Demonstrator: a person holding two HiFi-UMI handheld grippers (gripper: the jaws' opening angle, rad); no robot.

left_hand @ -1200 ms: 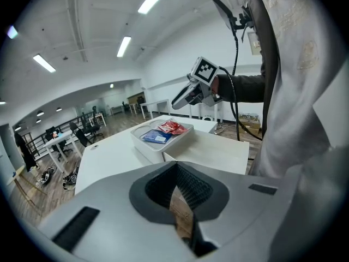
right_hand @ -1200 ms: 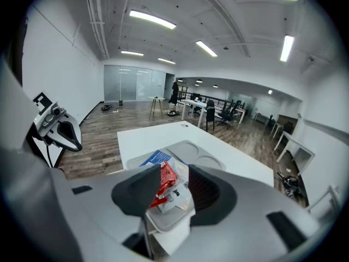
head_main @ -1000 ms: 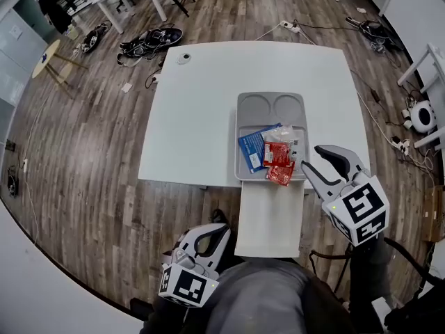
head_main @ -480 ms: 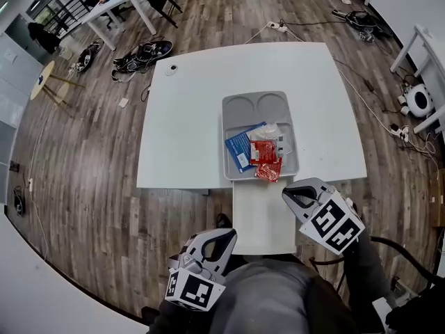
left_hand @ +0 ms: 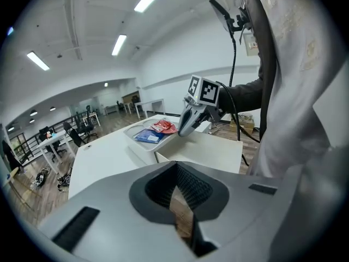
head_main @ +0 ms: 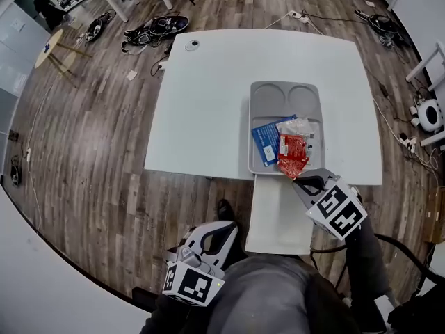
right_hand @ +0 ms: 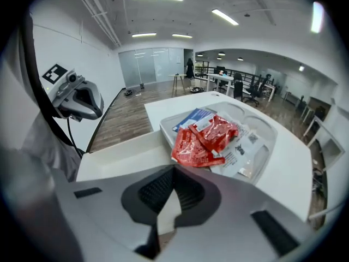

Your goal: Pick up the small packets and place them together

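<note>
Grey right gripper (head_main: 297,180) closed, tilted down beside red packets (head_main: 293,155) | left gripper (head_main: 226,229) closed, low

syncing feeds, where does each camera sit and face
Head view: on head, steeply down at tray on table; left tool, right tool show.
Left gripper view: on left tool, facing right tool, tray; own jaws.
Right gripper view: on right tool, facing red packets; own jaws, left tool.
All share the tray.

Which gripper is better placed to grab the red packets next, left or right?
Right, probably. The right gripper is at the near edge of the tray, beside the red packets, though its jaws are shut. The left gripper hangs low by the person's lap, away from the tray.
</note>
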